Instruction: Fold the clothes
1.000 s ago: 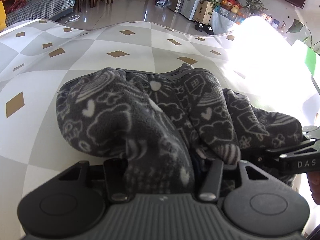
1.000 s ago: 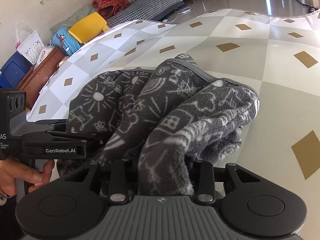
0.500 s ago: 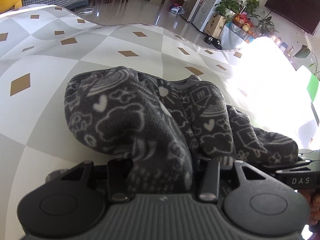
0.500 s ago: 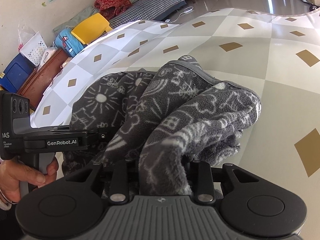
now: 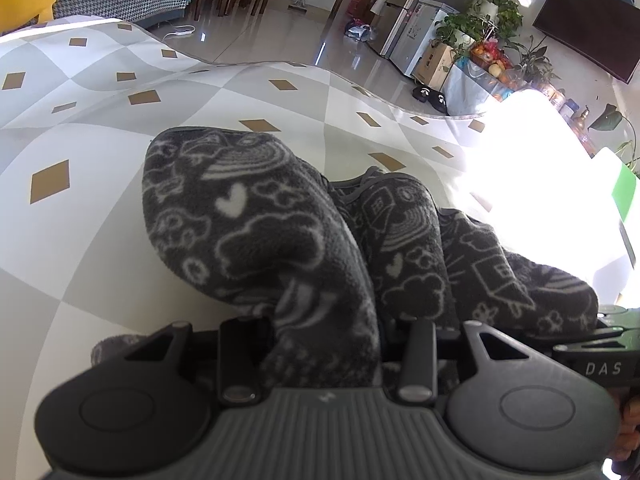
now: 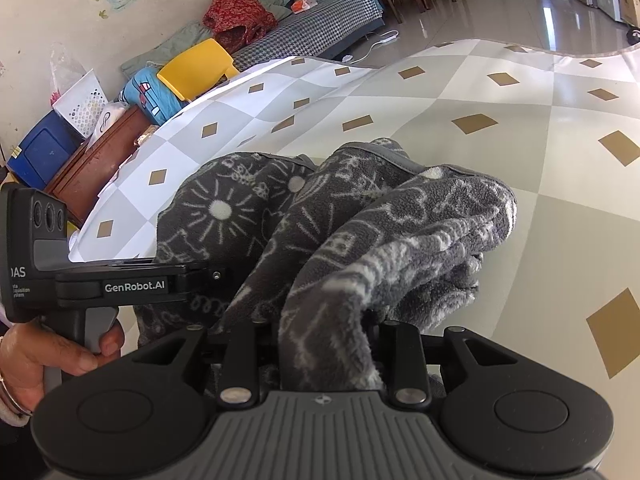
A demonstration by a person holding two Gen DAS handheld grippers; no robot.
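On the checkered desk (image 5: 100,128) I see the grey fleece garment (image 5: 280,240) bunched. Left gripper (image 5: 326,344), its jaws having just closed further, and right gripper (image 6: 330,344) each clamp a fold.

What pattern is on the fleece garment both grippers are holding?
The fleece garment is dark grey with white doodles: hearts, clouds, rainbows, houses and suns. It shows best in the left wrist view.

The grey garment (image 5: 256,236) is fuzzy, matt fleece cloth. The checked counter cover (image 5: 80,128) looks smooth and faintly glossy. Each tool (image 6: 320,344) is matt black plastic.
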